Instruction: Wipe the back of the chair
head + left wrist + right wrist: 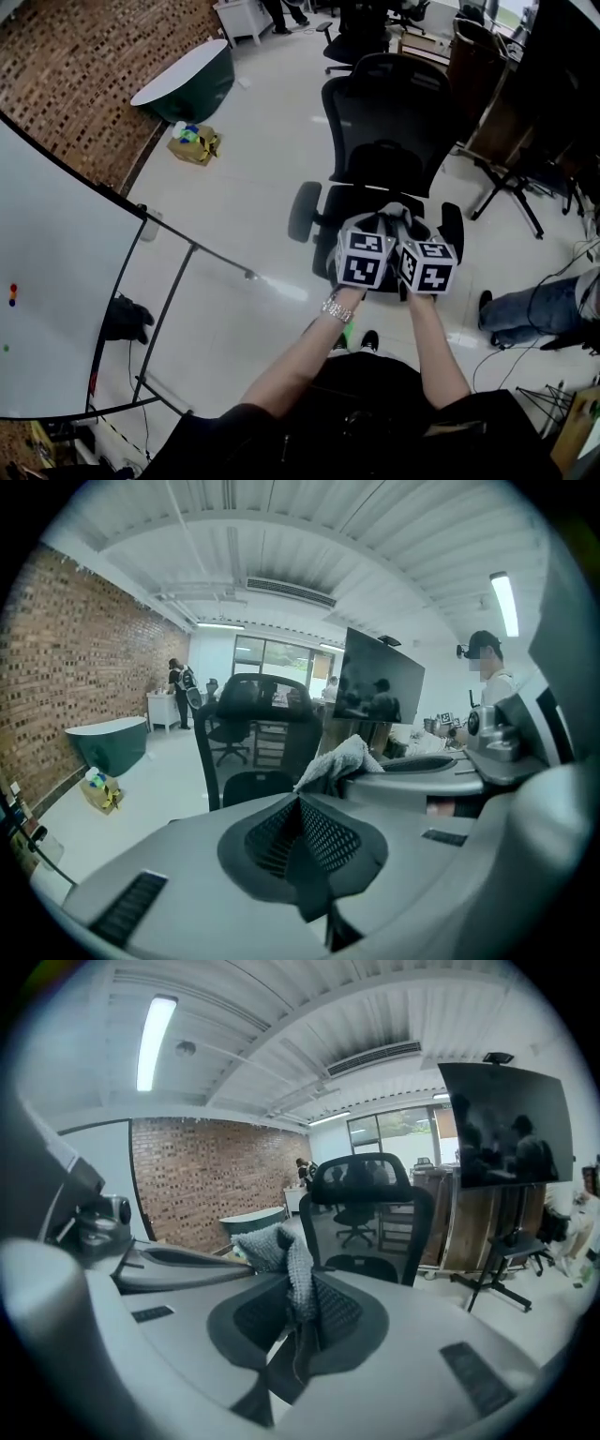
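At the left of the head view a whiteboard [56, 281] is standing on its frame. A brick wall [84, 84] is running along the upper left, and a yellow box [194, 143] is lying on the floor near a green tub [192, 80].

In the lower centre the person's arms are reaching forward, holding the two grippers side by side and almost touching. The left gripper [372, 232] is sitting just left of centre. In the left gripper view [300, 803] its pads are pressing together, gripping nothing.

Just to its right, the right gripper [410, 234] is clamping a grey cloth [394, 216]. In the right gripper view [300, 1299] the cloth [279, 1251] is bunching up out of the closed pads and leaning toward the frame's left.

The black mesh chair [392, 122] is standing in the upper centre of the head view. In both gripper views it is rising ahead of the jaws, apart from the cloth.

At the right edge a seated person's leg [530, 309] in jeans is stretching across the floor.
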Motion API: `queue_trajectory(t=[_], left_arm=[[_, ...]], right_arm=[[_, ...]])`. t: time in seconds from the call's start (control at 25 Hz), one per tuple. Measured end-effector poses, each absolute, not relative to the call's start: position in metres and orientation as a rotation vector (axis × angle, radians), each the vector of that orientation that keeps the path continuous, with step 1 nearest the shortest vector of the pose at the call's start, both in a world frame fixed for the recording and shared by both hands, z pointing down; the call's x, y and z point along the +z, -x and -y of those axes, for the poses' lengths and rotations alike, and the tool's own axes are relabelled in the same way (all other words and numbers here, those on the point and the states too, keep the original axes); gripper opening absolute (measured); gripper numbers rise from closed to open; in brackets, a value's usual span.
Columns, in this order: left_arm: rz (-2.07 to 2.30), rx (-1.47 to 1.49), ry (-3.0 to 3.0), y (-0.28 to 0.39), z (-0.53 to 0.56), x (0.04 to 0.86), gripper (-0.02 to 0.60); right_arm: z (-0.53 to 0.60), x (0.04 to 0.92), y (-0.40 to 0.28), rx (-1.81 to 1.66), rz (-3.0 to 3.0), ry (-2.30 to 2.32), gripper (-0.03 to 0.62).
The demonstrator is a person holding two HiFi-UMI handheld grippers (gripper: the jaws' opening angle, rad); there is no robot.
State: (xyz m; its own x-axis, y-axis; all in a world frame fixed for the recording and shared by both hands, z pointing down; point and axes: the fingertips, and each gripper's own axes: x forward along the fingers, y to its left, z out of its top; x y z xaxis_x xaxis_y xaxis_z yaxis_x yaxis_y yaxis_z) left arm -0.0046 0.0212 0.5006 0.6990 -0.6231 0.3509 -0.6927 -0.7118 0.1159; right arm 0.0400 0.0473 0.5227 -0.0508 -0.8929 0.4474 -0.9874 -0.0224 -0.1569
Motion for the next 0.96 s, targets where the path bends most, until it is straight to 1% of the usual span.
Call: queue_trajectory(t=[0.36,0.96], left_arm=[[1.031,0.413,-2.684,-0.024,-0.032,0.495,0.003],[1.077,0.406,-2.705,-0.033,-0.035,0.485,0.003]], right_arm=[[-0.056,0.500,-0.061,0.619,2.085,-2.018,0.043],[-0.049,0.486,-0.063,0.600,2.171,-1.961,0.043]])
